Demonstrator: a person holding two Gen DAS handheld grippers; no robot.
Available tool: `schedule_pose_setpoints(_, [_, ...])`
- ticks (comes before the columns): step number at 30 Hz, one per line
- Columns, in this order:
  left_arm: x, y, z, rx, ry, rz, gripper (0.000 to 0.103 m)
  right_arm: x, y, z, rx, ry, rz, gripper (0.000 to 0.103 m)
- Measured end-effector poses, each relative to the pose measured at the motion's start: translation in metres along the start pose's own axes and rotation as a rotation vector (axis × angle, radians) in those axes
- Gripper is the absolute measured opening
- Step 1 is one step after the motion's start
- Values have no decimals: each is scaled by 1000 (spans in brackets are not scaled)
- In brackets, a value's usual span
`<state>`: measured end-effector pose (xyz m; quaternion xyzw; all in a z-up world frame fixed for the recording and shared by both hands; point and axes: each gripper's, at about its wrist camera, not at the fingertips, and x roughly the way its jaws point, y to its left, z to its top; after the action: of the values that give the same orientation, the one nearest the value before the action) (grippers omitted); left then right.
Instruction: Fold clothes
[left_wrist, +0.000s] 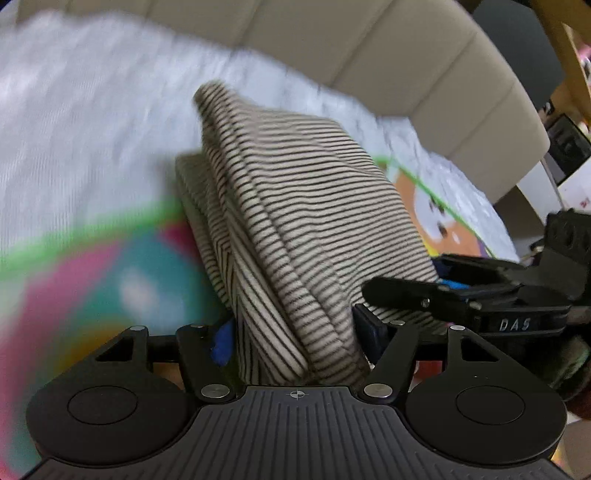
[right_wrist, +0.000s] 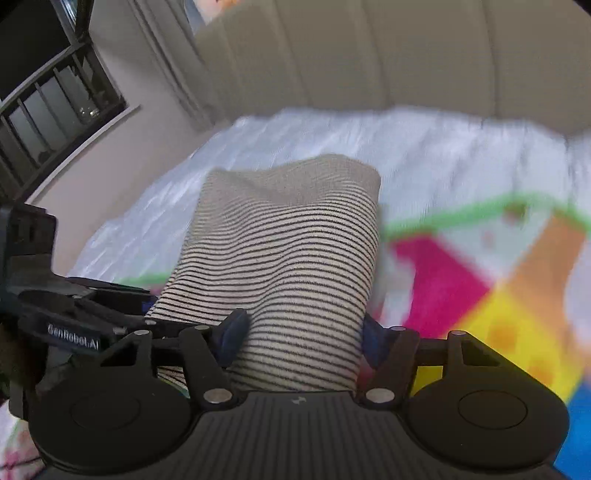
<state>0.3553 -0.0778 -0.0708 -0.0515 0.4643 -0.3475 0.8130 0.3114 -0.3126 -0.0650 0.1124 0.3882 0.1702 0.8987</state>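
A cream garment with thin black stripes (left_wrist: 295, 206) is folded into a thick bundle and lifted above the bed. My left gripper (left_wrist: 295, 332) is shut on one end of it, the cloth bunched between its blue pads (left_wrist: 221, 343). In the right wrist view the same striped garment (right_wrist: 288, 251) runs forward from my right gripper (right_wrist: 301, 336), which is shut on its near end. The right gripper (left_wrist: 406, 291) shows at the right of the left wrist view, clamped on the cloth. The left gripper (right_wrist: 122, 317) shows at the left of the right wrist view.
Below lies a bed with a white quilted cover (left_wrist: 74, 122) and a bright multicoloured blanket (right_wrist: 480, 288) edged in green. A beige padded headboard (right_wrist: 406, 55) stands behind. A dark window with bars (right_wrist: 48, 103) is at the left. Both views are motion-blurred.
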Motion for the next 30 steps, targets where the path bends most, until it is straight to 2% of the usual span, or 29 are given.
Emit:
schedule_pose_setpoints(1, [3,2,10,41,-29,15,67,9,-2,7,-11,-7,-11,63])
schedule_pose_setpoints(3, [11,12,26,53,-49,33,67,27,-7,20,-23,-11,-25,64])
schedule_pose_setpoints(5, [15,21,31,14,-57,23,68,35,-11,23,-24,-18,-25,68])
schedule_pose_setpoints(9, [16,26,20,50,-81,4,71,35,-11,11,-74,-54,-37,74])
schedule_pose_setpoints(15, [21,27,22,33,-80,-16,74,38,-24,5,-11,-78,-56,94])
schedule_pose_setpoints(21, [22,27,23,32,-74,-17,76,39,-17,0,-26,-98,-94,97])
schedule_pose_setpoints(25, [22,22,24,15,-62,25,82,35,-10,1,-40,-86,-127,99])
schedule_pose_setpoints(30, [-5,-5,3,58,-179,134,84,8,1,-4,-71,-80,-138,102])
